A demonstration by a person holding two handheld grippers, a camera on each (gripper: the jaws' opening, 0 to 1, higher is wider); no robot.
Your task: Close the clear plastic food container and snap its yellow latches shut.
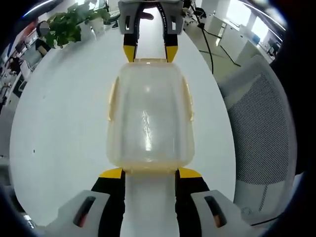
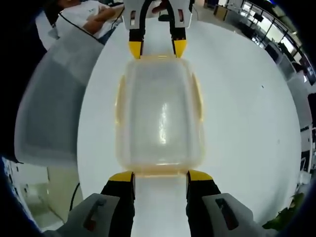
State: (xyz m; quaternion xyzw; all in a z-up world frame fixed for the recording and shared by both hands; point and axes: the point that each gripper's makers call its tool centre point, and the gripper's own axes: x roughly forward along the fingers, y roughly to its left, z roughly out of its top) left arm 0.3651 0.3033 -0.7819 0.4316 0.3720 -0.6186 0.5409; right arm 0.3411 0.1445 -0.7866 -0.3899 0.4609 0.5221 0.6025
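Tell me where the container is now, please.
The container lies on the white table, centred in both views, between the left tongs at one short end and the right tongs at the opposite end.

Looked like clear, glossy plastic on the food container (image 1: 149,118), with bright streaks of glare down its lid. Carried thin yellow latches (image 1: 188,101) of translucent plastic along the sides. Rested on a counter (image 1: 64,113) of smooth, matt white finish. Showed matt black plastic with yellow tips and pale grey shells on the left hand-held gripper (image 1: 150,174), and the same finish on the right hand-held gripper (image 2: 160,175). Had woven grey mesh cloth on the chair back (image 1: 259,123) beside the counter.
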